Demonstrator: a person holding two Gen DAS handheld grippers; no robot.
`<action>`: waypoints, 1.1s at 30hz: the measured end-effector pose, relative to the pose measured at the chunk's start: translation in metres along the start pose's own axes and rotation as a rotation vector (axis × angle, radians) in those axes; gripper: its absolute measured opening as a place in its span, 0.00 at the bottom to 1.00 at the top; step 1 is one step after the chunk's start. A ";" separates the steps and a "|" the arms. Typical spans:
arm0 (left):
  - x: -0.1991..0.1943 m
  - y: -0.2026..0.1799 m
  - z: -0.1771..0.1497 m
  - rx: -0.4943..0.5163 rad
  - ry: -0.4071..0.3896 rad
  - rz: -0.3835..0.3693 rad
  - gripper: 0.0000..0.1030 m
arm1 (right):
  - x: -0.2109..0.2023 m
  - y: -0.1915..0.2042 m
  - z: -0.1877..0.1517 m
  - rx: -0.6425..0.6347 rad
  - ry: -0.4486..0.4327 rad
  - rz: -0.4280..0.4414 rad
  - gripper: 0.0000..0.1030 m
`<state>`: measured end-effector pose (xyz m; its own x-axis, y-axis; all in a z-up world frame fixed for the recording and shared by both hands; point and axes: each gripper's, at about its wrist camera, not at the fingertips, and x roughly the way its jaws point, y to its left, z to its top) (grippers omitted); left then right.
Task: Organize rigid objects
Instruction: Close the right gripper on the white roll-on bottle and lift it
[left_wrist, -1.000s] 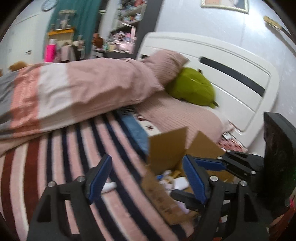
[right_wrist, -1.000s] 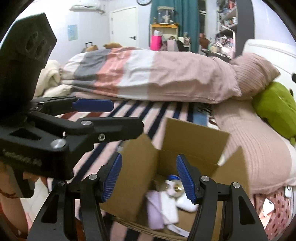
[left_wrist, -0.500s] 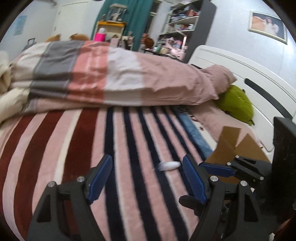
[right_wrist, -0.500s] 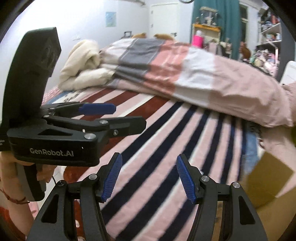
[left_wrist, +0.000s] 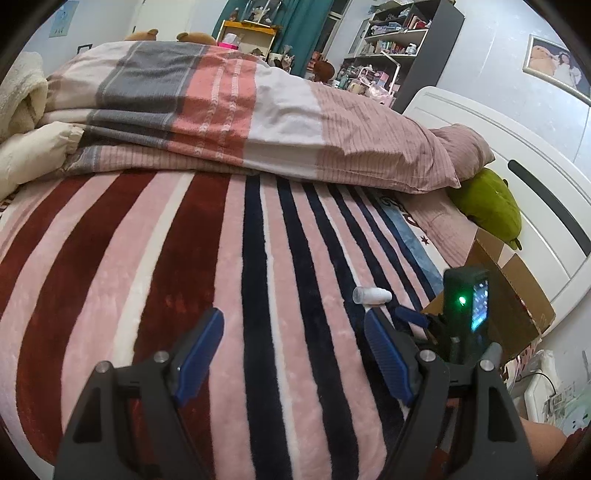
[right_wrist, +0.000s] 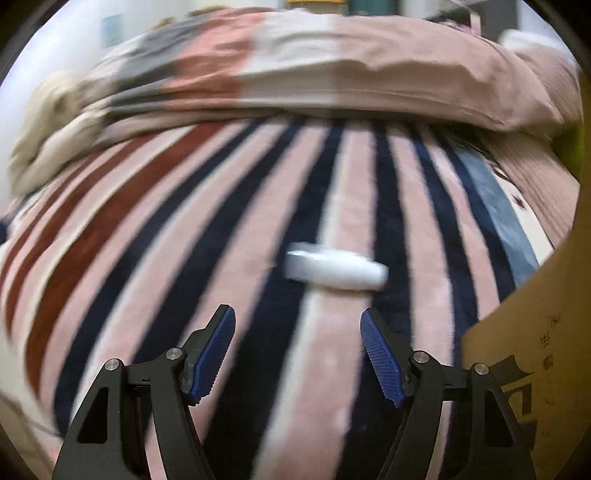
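A small white tube-shaped bottle (left_wrist: 371, 295) lies on its side on the striped blanket (left_wrist: 221, 277). In the right wrist view the bottle (right_wrist: 336, 271) is blurred and lies just ahead of my right gripper (right_wrist: 297, 350), which is open and empty. My left gripper (left_wrist: 293, 350) is open and empty, with the bottle ahead of its right finger. The right gripper's body (left_wrist: 467, 302) shows at the right of the left wrist view. A cardboard box (left_wrist: 517, 291) stands at the right; its flap (right_wrist: 535, 314) fills the right edge of the right wrist view.
A folded duvet (left_wrist: 240, 107) lies across the far side of the bed. A green plush (left_wrist: 487, 206) sits by the white headboard (left_wrist: 535, 184). Cream bedding (left_wrist: 22, 122) is piled at far left. Shelves stand behind the bed.
Both views have swung from the box toward the striped blanket. The right gripper has moved down close to the white bottle, which now lies just ahead of it.
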<state>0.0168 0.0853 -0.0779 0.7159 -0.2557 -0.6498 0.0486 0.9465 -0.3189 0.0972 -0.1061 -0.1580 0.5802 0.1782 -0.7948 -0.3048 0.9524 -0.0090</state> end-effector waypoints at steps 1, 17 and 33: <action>0.001 0.001 0.000 0.000 0.001 0.000 0.74 | 0.003 -0.005 0.000 0.022 -0.007 -0.019 0.69; -0.002 -0.012 0.002 0.028 0.005 -0.012 0.74 | 0.024 -0.015 0.019 0.098 -0.031 -0.026 0.58; -0.001 -0.067 0.021 0.088 0.023 -0.240 0.73 | -0.119 0.043 0.011 -0.250 -0.294 0.242 0.58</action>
<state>0.0279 0.0266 -0.0415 0.6602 -0.4784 -0.5789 0.2763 0.8715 -0.4052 0.0235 -0.0835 -0.0565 0.6486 0.4852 -0.5864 -0.6101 0.7920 -0.0196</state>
